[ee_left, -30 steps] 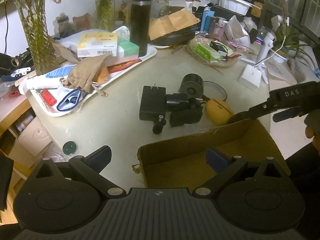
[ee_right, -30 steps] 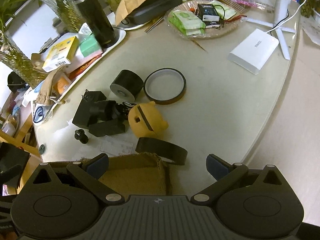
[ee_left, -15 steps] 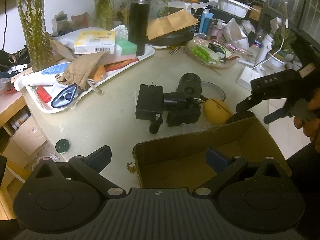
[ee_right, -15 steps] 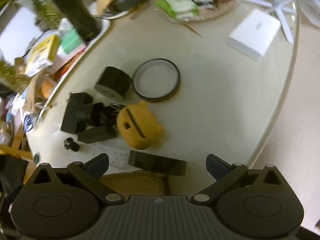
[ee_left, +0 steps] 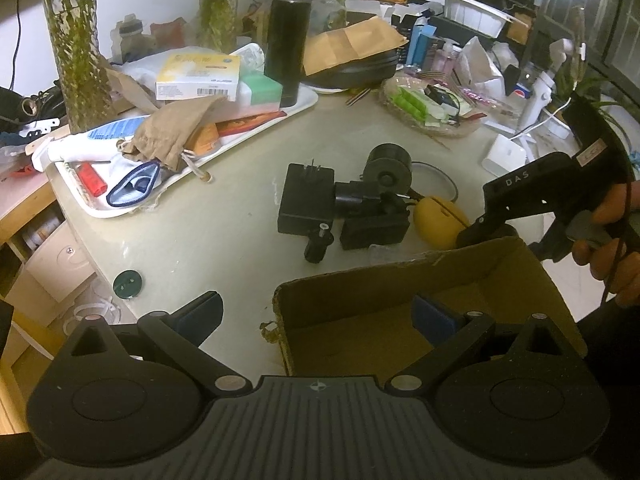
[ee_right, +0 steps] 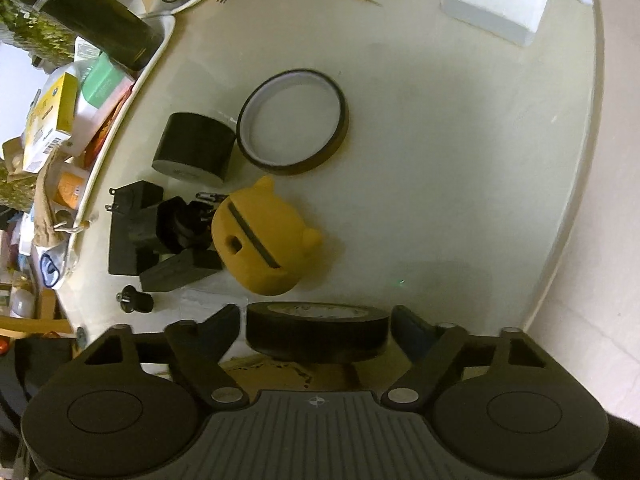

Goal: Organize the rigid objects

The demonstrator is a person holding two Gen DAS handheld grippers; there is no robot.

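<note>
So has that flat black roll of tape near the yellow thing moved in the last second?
Yes. The black tape roll now sits between the right tongs, which have closed in around it; against the yellow piggy bank it looks barely shifted.

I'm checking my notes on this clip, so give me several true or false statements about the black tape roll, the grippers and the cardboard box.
1. The right gripper has the flat black tape roll between its fingers. True.
2. The left gripper holds the yellow bear-shaped case. False: it is open and holds nothing.
3. The brown cardboard box holds the black power adapter. False: the adapter lies on the table beyond the box.
4. The thin dark-rimmed tape ring lies flat on the table. True.
</note>
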